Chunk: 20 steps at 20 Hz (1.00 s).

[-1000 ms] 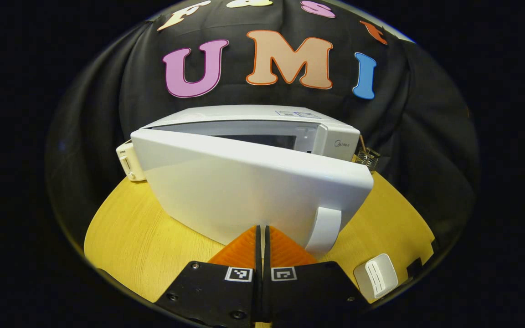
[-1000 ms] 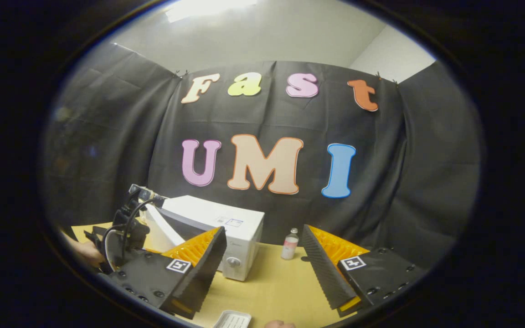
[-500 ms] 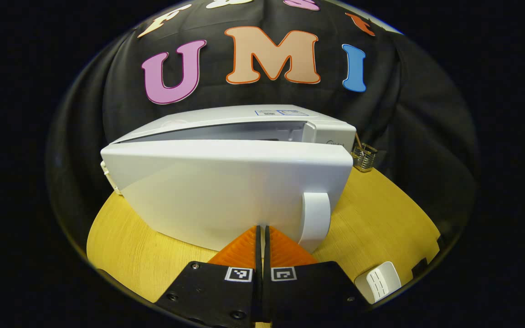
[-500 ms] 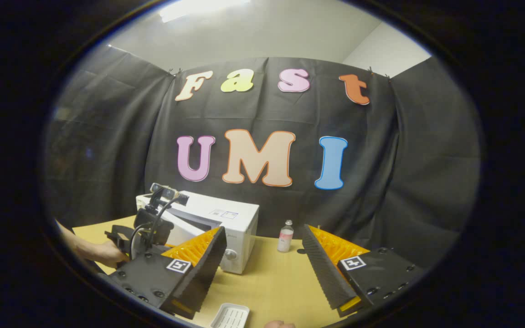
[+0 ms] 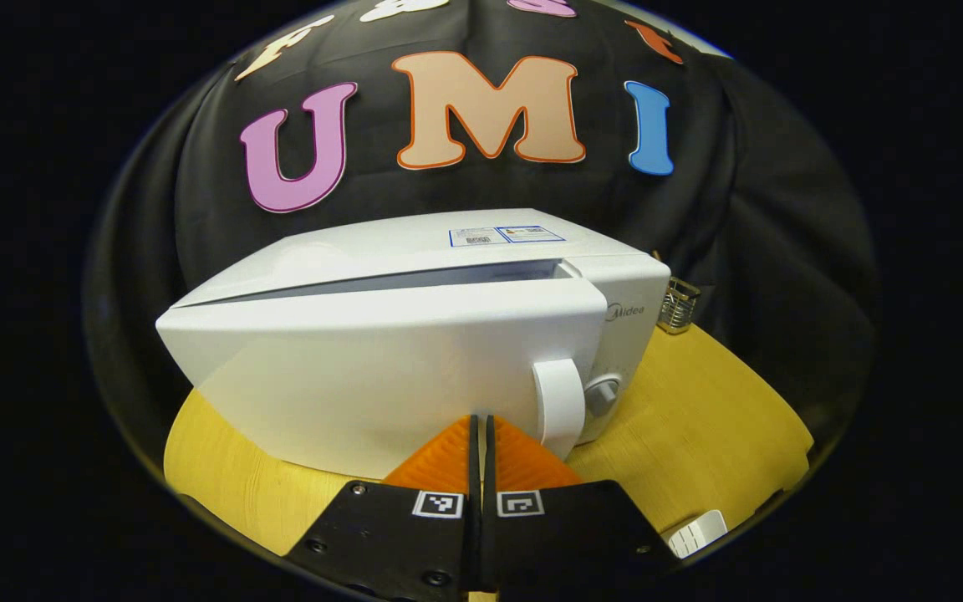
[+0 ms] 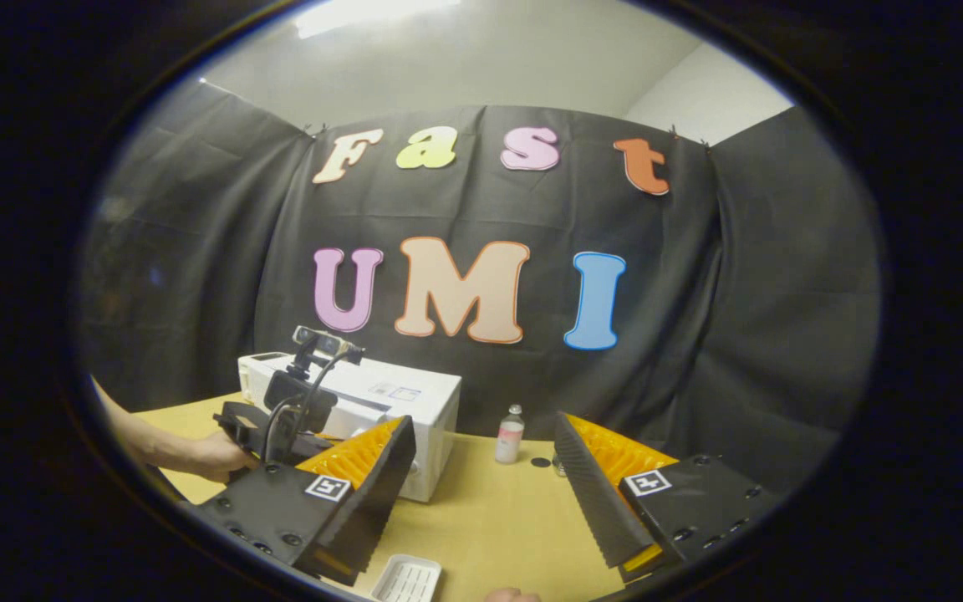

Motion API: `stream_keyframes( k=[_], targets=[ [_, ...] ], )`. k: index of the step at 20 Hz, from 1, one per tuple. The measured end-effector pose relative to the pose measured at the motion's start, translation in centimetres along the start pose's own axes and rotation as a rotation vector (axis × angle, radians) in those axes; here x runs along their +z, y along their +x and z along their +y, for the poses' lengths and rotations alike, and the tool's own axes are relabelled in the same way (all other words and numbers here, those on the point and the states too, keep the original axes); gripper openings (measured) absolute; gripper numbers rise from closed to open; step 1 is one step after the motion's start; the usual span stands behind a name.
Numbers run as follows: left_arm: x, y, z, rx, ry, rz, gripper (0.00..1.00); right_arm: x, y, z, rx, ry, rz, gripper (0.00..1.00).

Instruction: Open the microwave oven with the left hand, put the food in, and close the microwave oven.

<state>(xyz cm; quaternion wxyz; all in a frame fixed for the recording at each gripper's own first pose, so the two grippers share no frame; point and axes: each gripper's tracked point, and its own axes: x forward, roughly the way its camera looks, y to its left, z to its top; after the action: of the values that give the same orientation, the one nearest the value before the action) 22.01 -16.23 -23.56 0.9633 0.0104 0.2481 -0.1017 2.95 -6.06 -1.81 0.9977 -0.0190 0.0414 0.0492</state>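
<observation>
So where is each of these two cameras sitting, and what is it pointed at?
Left gripper view: rides on the left tongs, shut, close up to the microwave door.
Right gripper view: rides on the right tongs, open, above the table; a hand holds the other tongs.
Shared: the microwave and a white tray.

This is a recording booth, not a real home kitchen. Black cloth (image 6: pixel 214 251) hangs as the wall on clips, and a plain white room wall and ceiling light show above it. A light wooden tabletop (image 6: pixel 490 518) carries a white microwave oven (image 5: pixel 415 368), a small bottle (image 6: pixel 509 435) and a white tray (image 6: pixel 406 579)
</observation>
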Motion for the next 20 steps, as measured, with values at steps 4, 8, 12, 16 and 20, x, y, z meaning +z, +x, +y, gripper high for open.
stream_keyframes(
  k=[4, 8, 12, 16, 20],
  targets=[
    [0.6, 0.6, -0.3, 0.013, -0.012, -0.002, 0.00, -0.2, 0.2, -0.1, -0.002, -0.001, 0.003, 1.00],
    [0.9, 1.0, -0.2, 0.003, -0.022, -0.018, 0.01, -0.2, 1.0, 0.2, 0.007, 0.001, 0.001, 1.00],
    [0.5, 1.5, -0.4, 0.003, -0.025, 0.014, 0.01, -0.2, 1.4, 0.4, 0.016, 0.000, 0.003, 1.00],
    [1.4, 0.9, 0.7, 0.028, -0.025, -0.018, 0.01, -0.3, 1.7, -0.1, 0.004, 0.003, 0.007, 0.96],
    [3.3, -3.5, 0.3, -0.009, -0.004, -0.089, 0.01, 0.3, 2.1, 0.0, -0.003, 0.007, -0.004, 0.96]
  ],
)
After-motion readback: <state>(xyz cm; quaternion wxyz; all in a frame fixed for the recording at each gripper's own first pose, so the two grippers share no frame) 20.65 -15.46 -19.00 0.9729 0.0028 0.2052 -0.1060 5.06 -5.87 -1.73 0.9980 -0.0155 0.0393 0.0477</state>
